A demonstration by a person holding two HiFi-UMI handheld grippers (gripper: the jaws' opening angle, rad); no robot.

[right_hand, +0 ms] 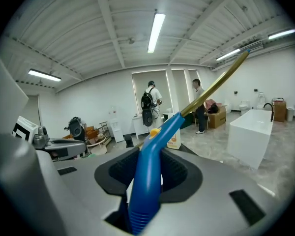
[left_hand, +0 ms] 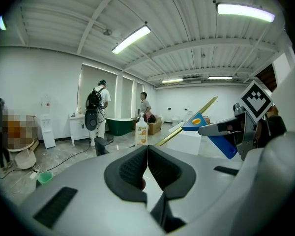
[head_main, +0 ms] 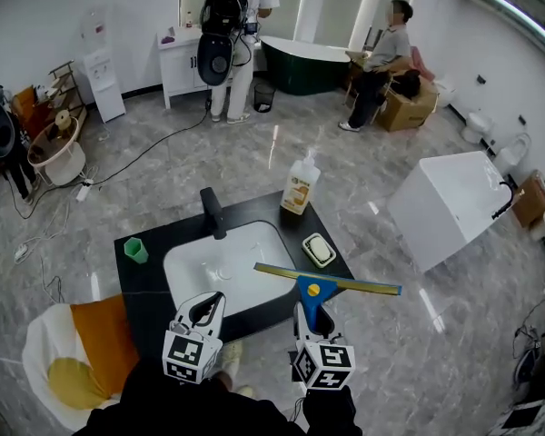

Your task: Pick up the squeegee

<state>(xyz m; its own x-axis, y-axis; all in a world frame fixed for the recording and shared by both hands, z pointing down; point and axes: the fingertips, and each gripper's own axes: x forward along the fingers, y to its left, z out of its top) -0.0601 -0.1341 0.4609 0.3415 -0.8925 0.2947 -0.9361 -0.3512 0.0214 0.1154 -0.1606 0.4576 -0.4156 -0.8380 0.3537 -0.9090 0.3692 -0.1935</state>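
The squeegee [head_main: 324, 285] has a blue handle, a yellow knob and a long olive-gold blade. My right gripper [head_main: 311, 313] is shut on its handle and holds it up in the air over the front right of the black sink counter [head_main: 131, 275]. In the right gripper view the blue handle [right_hand: 150, 168] runs up between the pads and the blade [right_hand: 217, 82] slants to the upper right. My left gripper [head_main: 208, 309] hovers over the front edge of the white basin [head_main: 187, 272], its jaws shut with nothing between them. The left gripper view shows the squeegee [left_hand: 204, 123] off to the right.
On the counter stand a black tap [head_main: 213, 211], a green cup [head_main: 135, 250], a soap bottle [head_main: 300, 185] and a sponge dish [head_main: 319, 249]. A white tub [head_main: 454, 202] stands to the right, an orange-cushioned seat [head_main: 82, 348] at the near left. Two people are far back.
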